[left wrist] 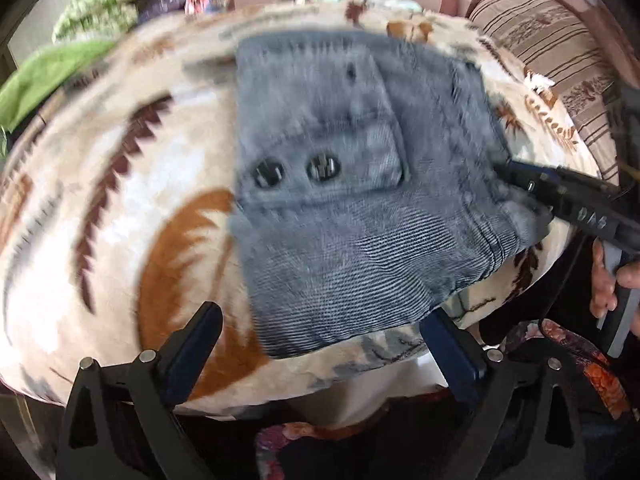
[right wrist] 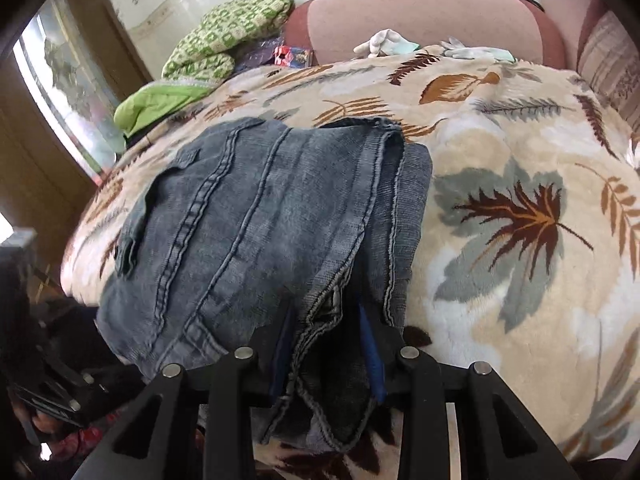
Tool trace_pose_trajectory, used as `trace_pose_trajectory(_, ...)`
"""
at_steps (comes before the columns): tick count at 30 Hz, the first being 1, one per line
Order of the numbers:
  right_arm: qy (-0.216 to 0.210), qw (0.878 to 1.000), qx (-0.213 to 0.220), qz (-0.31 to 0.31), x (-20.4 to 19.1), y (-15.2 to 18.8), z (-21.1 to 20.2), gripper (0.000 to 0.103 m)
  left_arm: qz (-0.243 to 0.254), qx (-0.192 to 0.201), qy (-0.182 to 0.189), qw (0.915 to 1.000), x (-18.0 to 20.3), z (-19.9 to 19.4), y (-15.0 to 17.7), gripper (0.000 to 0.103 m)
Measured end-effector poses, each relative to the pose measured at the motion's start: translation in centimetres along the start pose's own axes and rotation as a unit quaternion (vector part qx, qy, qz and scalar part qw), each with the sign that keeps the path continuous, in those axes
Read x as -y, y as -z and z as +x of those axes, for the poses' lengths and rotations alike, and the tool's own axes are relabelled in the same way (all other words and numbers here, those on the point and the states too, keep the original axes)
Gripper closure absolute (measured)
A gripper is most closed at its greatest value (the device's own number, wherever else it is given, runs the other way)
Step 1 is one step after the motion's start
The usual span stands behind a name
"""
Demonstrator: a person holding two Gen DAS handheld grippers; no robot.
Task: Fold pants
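Note:
The blue-grey denim pants (left wrist: 340,200) lie folded into a compact rectangle on a leaf-patterned blanket (left wrist: 120,200), with a flap pocket and two dark buttons facing up. My left gripper (left wrist: 324,328) is open and empty, just in front of the pants' near edge. In the left wrist view my right gripper (left wrist: 516,178) reaches in from the right onto the fold's right edge. In the right wrist view the pants (right wrist: 260,232) fill the centre, and my right gripper (right wrist: 328,320) has its fingers around a bunched hem edge.
A green patterned cloth (right wrist: 224,40) and a lime cloth (right wrist: 156,104) lie at the blanket's far left. White gloves (right wrist: 384,46) rest by a pink headboard (right wrist: 420,20). A striped pillow (left wrist: 560,72) is at the far right.

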State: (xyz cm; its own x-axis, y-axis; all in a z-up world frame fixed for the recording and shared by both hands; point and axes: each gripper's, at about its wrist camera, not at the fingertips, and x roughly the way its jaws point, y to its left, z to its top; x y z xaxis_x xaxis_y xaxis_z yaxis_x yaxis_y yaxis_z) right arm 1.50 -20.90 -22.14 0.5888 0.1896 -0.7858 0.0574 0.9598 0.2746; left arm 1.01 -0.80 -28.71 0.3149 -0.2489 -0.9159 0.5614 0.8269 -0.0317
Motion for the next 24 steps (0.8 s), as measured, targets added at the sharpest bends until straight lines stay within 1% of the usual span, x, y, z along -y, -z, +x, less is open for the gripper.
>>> trace_pose_trajectory(2, -0.003, 1.000, -0.011, 0.000, 0.1, -0.1, -0.5, 0.066, -0.001, 0.030, 0.009, 0.9995, -0.5, -2.1, -0.7, 0.004)
trace_pose_trajectory(3, -0.003, 1.000, -0.017, 0.004, 0.1, -0.3, -0.7, 0.066, -0.004, 0.047, 0.008, 0.9989, -0.9, -3.1, -1.0, 0.004)
trace_pose_trajectory(5, 0.004, 1.000, -0.025, 0.011, 0.2, -0.8, -1.5, 0.066, -0.012, 0.078, -0.011, 0.9968, -1.7, -4.7, -2.1, 0.004)
trace_pose_trajectory(6, 0.011, 1.000, -0.019, 0.009, 0.1, -1.1, -2.0, 0.066, -0.019, 0.090, -0.022, 0.9955, -2.0, -5.2, -3.0, 0.004)
trace_pose_trajectory(8, 0.029, 1.000, 0.011, -0.001, -0.2, -2.1, -3.5, 0.066, -0.036, 0.105, -0.041, 0.9930, -2.9, -5.7, -4.6, 0.004)
trace_pose_trajectory(11, 0.028, 0.998, 0.054, 0.000, -0.7, -4.1, -5.0, 0.066, -0.047, 0.096, -0.061, 0.9924, -3.2, -4.6, -7.0, 0.004)
trace_pose_trajectory(13, 0.029, 0.997, 0.065, 0.005, -0.9, -5.4, -5.2, 0.064, -0.054, 0.081, -0.068, 0.9930, -3.4, -3.5, -7.9, 0.004)
trace_pose_trajectory(14, 0.032, 0.997, 0.065, 0.009, -0.9, -6.0, -4.9, 0.056, -0.057, 0.071, -0.066, 0.9937, -3.3, -2.5, -8.4, 0.004)
trace_pose_trajectory(15, 0.036, 0.997, 0.065, 0.013, -0.9, -6.5, -4.5, 0.053, -0.058, 0.065, -0.065, 0.9941, -3.0, -2.0, -8.5, 0.004)
trace_pose_trajectory(17, 0.036, 0.998, 0.057, 0.019, -0.9, -7.1, -3.2, 0.052, -0.055, 0.046, -0.068, 0.9951, -2.4, 0.2, -9.0, 0.004)
trace_pose_trajectory(18, 0.035, 0.998, 0.050, 0.023, -1.0, -7.4, -2.3, 0.052, -0.054, 0.042, -0.071, 0.9952, -2.2, 0.3, -8.2, 0.004)
trace_pose_trajectory(20, 0.039, 0.998, 0.030, 0.032, -0.7, -7.4, -0.3, 0.052, -0.056, 0.041, -0.072, 0.9950, -2.1, 1.4, -8.2, 0.004)
trace_pose_trajectory(22, 0.039, 0.998, 0.010, 0.042, -0.2, -6.7, 1.6, 0.052, -0.066, 0.045, -0.060, 0.9949, -2.6, 2.0, -8.2, 0.002)
trace_pose_trajectory(24, 0.034, 0.998, 0.016, 0.042, 0.2, -5.8, 2.5, 0.052, -0.076, 0.041, -0.047, 0.9952, -3.1, 2.7, -8.0, 0.000)
